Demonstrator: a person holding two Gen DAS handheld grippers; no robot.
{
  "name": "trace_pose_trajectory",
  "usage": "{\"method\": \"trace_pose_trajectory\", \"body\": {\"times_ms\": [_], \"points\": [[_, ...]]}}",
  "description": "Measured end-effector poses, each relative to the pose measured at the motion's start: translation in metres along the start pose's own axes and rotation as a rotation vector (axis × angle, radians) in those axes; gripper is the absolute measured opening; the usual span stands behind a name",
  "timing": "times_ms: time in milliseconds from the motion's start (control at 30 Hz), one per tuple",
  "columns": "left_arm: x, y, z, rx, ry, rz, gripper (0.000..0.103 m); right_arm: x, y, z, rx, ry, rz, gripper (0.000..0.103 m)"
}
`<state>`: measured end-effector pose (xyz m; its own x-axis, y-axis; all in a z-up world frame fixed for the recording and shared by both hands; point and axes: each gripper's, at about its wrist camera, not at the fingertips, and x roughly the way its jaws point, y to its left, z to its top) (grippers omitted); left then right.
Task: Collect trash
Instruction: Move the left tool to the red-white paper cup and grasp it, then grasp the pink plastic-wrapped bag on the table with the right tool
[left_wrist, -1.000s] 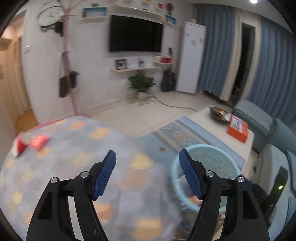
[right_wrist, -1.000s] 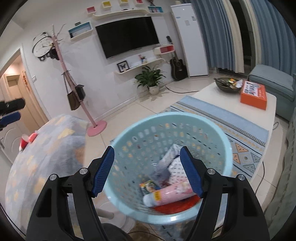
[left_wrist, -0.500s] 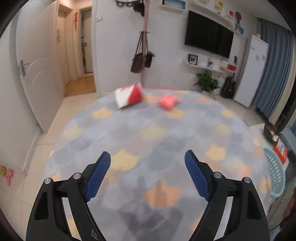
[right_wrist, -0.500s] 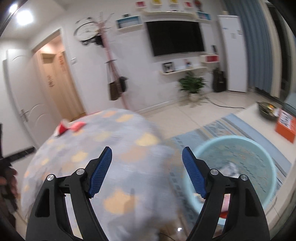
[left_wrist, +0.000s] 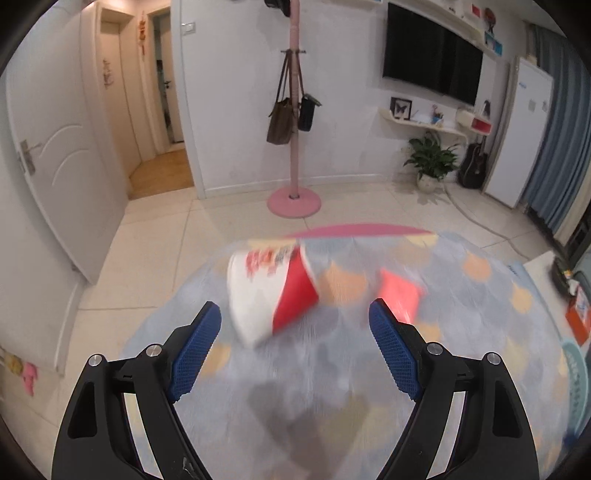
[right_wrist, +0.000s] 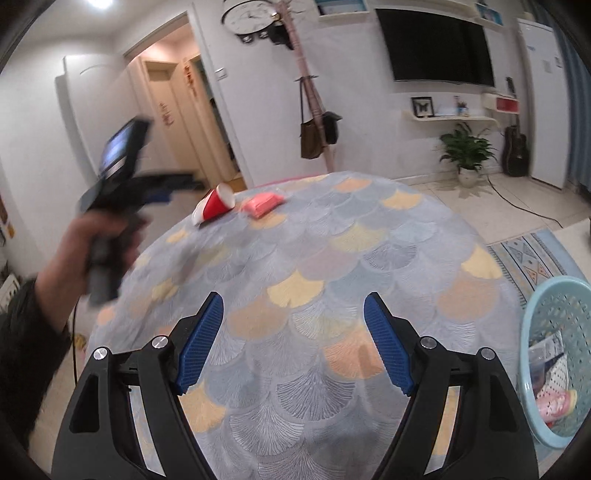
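Observation:
A paper cup, white outside and red inside, lies on its side on the round table's scale-patterned cloth. A pink packet lies to its right. My left gripper is open just short of the cup, and nothing is between its pads. In the right wrist view the cup and the packet sit at the table's far left edge. The blurred left gripper is held beside them by a hand. My right gripper is open and empty over the near cloth.
A light blue perforated basket holding several pieces of trash stands on the floor at the table's right, seen also as the basket at the edge. Beyond the table are a pink coat stand with bags, a white door and a potted plant.
Both views have swung left from the basket to the table. The left gripper has closed in on the cup, which now looms large. Both grippers' jaws stand slightly wider.

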<state>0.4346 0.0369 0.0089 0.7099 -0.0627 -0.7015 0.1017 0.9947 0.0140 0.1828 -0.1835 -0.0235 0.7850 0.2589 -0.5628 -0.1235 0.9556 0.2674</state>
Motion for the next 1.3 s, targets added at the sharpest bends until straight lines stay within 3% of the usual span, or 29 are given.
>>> {"method": "trace_pose_trajectory", "body": {"times_ms": [100, 200, 300, 333, 567, 767, 900, 1000, 1100, 1300], "points": [[0.026, -0.007, 0.018, 0.034, 0.026, 0.064, 0.080, 0.004, -0.010, -0.002, 0.052, 0.015, 0.016, 0.075], [0.061, -0.011, 0.024, 0.077, 0.138, 0.186, 0.081, 0.005, -0.016, -0.003, 0.080, 0.021, 0.022, 0.075], [0.089, -0.011, 0.014, 0.115, 0.241, 0.221, 0.082, 0.006, -0.017, -0.003, 0.073, 0.027, 0.019, 0.075], [0.086, -0.009, 0.011, 0.110, 0.197, 0.220, 0.082, 0.005, -0.017, -0.002, 0.070, 0.028, 0.020, 0.075], [0.056, 0.006, -0.014, 0.060, 0.141, 0.088, 0.061, 0.008, -0.008, 0.002, 0.037, 0.030, 0.004, 0.075], [-0.014, 0.013, -0.052, 0.036, 0.053, -0.051, 0.059, 0.020, 0.016, 0.025, -0.051, 0.014, -0.021, 0.075], [-0.068, 0.021, -0.102, -0.007, 0.010, -0.150, 0.059, 0.054, 0.023, 0.056, -0.037, 0.083, -0.056, 0.075], [-0.098, 0.024, -0.139, -0.027, -0.021, -0.181, 0.059, 0.077, 0.030, 0.086, 0.004, 0.073, -0.018, 0.075], [-0.114, 0.026, -0.168, -0.040, -0.047, -0.157, 0.059, 0.118, 0.042, 0.112, 0.007, 0.084, -0.038, 0.075], [-0.102, 0.020, -0.193, -0.051, -0.033, -0.154, 0.060, 0.220, 0.057, 0.132, 0.080, 0.225, -0.088, 0.075]]}}
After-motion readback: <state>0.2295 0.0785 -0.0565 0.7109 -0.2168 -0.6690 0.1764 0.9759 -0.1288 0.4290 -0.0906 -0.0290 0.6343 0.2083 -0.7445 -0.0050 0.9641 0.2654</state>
